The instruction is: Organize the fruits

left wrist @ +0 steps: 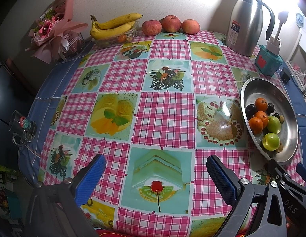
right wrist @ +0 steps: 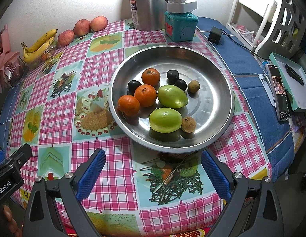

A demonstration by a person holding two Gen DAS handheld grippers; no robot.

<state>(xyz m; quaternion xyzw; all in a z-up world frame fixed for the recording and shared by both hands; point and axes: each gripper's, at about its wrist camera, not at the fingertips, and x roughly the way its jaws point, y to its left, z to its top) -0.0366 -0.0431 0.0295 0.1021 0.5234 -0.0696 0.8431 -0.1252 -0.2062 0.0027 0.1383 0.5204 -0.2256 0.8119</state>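
- The right gripper [right wrist: 153, 171] hangs low over the checked tablecloth [right wrist: 113, 167], its blue-padded jaws spread wide with nothing between them.
- The left gripper [left wrist: 156, 174] is likewise spread wide and empty, above a printed cake square at the table's near edge; the right gripper's black frame shows at the lower right of its view.
- Just beyond the right jaws, centred on the gap and clear of both pads, sits the steel dish [right wrist: 222, 90]; from the left gripper it lies off to the right, past the right-hand pad.
- Nearest in the dish are a green fruit [right wrist: 165, 120] with a small brown fruit [right wrist: 188, 124] touching its right side.
- Behind them a second green fruit [right wrist: 172, 96] lies beside three tangerines [right wrist: 146, 95] that run in a line toward the dish's left rim.
- Three dark plums [right wrist: 172, 75] and another small brown fruit [right wrist: 193, 86] sit at the back of the group.
- Farther off stand a teal box [right wrist: 180, 26] with a white adapter on top and a steel thermos jug [right wrist: 147, 4].
- Along the far wall, three apples [left wrist: 171, 23] sit in a row, and a bunch of bananas [left wrist: 113, 26] rests on a clear plastic tray [left wrist: 115, 38].
- A pink bouquet [left wrist: 52, 27] stands in the far left corner.
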